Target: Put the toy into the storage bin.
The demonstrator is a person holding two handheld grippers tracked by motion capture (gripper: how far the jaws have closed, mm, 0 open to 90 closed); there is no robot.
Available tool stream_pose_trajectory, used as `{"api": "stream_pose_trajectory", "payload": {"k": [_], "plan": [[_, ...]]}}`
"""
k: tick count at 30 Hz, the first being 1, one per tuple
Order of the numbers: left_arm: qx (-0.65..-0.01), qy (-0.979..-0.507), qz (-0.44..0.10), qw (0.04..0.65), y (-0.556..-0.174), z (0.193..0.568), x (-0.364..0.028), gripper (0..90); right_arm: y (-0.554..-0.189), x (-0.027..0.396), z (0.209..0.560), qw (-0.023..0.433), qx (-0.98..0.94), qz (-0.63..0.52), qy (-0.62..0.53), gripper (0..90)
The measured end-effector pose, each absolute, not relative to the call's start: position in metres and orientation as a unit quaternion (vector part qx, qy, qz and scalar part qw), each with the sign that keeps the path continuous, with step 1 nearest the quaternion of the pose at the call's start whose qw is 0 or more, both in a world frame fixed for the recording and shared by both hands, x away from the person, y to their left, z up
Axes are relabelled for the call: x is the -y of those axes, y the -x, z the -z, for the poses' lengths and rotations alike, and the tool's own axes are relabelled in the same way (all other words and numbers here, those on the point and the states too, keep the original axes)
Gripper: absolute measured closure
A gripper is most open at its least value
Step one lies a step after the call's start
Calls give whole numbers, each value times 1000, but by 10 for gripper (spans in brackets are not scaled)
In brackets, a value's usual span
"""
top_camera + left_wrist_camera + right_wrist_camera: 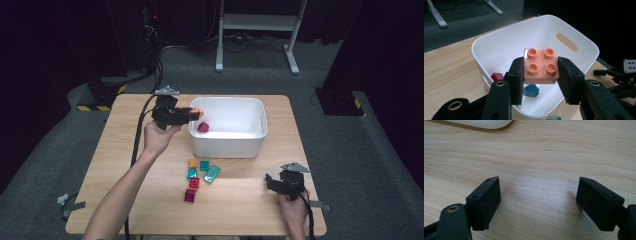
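My left gripper [540,75] is shut on an orange four-stud brick [540,65], held over the left rim of the white bin [227,145]. In the high view the orange brick [196,111] pokes out past the left gripper [196,115] above the bin's near-left corner. Inside the bin lie a dark red brick [496,76] and a blue brick [531,90]. My right gripper [537,205] rests low over bare wood with its jaws wide open and nothing between them; in the high view the right gripper [270,181] sits near the table's front right.
Several loose bricks lie in front of the bin: an orange one [192,163], teal ones [204,165] [212,173] [191,173] and red ones [194,182] [190,195]. The wooden table [125,170] ends at a dark carpet. A white stand [255,22] is behind.
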State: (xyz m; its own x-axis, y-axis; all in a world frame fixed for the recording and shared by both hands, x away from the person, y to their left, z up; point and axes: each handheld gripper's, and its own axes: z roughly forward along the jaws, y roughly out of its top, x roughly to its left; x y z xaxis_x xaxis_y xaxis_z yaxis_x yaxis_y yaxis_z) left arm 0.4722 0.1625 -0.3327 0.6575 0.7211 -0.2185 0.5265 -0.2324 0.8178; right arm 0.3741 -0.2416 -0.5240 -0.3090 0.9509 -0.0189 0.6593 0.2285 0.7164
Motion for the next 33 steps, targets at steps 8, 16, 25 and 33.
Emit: {"api": "stream_pose_trajectory", "payload": {"k": [8, 16, 25, 33], "plan": [[-396, -784, -105, 466, -484, 331, -148, 584, -374, 242, 524, 236, -747, -310, -538, 196], [-400, -790, -105, 452, -495, 337, -136, 583, -374, 242, 524, 235, -748, -309, -539, 196], [-405, -795, -102, 440, -502, 347, -129, 582, -374, 242, 524, 236, -747, -310, -538, 196], [-407, -802, -100, 426, -507, 353, -122, 581, -374, 242, 524, 236, -748, -309, -538, 196]]}}
